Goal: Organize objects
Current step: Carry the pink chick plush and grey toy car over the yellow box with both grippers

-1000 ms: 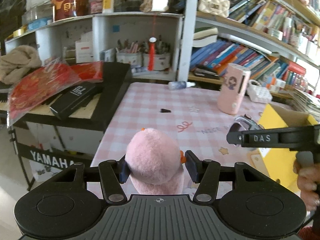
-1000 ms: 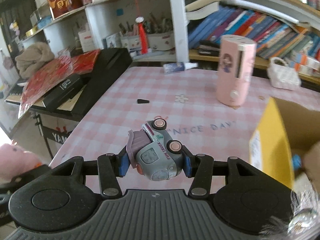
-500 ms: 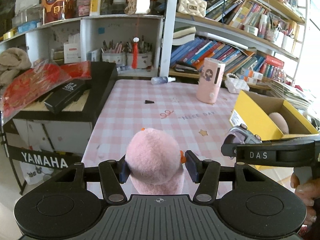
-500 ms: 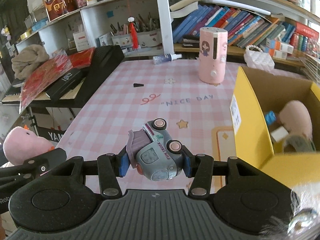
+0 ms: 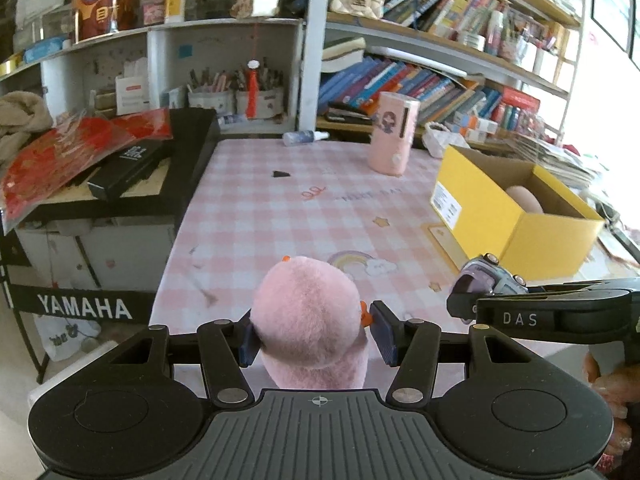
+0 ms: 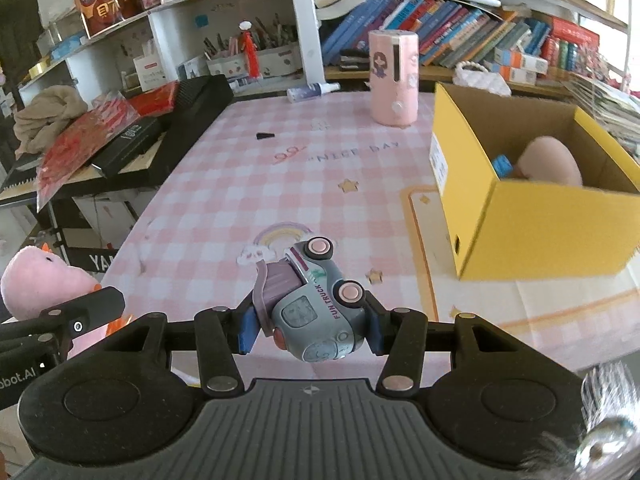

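Toys first: nearest to me, my left tool (image 5: 310, 336) is clamped on the pink plush (image 5: 308, 316), its pads pressed into the fluff on either side, and my right tool (image 6: 310, 330) is clamped on the little grey toy truck (image 6: 314, 304), which sits tilted between the pads with its pink wheels up. Both are carried in the air above the near edge of the pink checked worktop (image 6: 240, 184), the plush to the left of the truck.

Compared with a second ago, both views take in far more of the worktop, and the yellow box (image 6: 540, 224) now shows whole at the right, where before only its corner showed. Neither grip has altered. I read that as having pulled back and swung towards the box, so the drop-off comes next.

Inside it, a beige plush (image 6: 548, 160) and something blue already lie. Farther off stand a pink cylinder (image 6: 394, 80) and crowded bookshelves (image 6: 440, 20).
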A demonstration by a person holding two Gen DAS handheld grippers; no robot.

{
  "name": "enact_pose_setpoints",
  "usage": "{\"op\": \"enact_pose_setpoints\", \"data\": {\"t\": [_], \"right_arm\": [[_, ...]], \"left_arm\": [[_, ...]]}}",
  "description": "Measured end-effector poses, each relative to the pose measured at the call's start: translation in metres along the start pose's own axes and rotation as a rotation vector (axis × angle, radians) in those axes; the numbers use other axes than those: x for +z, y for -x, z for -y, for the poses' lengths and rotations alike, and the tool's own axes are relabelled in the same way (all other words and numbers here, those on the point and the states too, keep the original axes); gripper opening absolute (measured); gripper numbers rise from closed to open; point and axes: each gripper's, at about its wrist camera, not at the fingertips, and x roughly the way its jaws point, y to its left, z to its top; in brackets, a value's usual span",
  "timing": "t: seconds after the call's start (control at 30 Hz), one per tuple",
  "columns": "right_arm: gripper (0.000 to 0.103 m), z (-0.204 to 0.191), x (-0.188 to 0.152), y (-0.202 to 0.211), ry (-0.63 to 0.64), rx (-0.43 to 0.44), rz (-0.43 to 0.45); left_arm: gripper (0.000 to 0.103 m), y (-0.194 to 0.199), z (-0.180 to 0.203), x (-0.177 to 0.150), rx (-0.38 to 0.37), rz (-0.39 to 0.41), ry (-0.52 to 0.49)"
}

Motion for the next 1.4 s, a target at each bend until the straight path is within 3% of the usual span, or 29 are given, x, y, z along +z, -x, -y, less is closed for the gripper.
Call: {"op": "enact_pose_setpoints", "data": {"t": [0.47, 1.4], "right_arm": [[0.048, 0.024, -0.051, 0.033, -0.141, -0.077, -0.007], [0.048, 0.082, -0.08, 0.079, -0.292, -0.259, 0.017]], "left_arm": [[0.054, 0.01, 0.029, -0.02, -0.098, -0.035, -0.131], [0.054, -0.001, 0.095, -0.019, -0.294, -0.04, -0.258]]}}
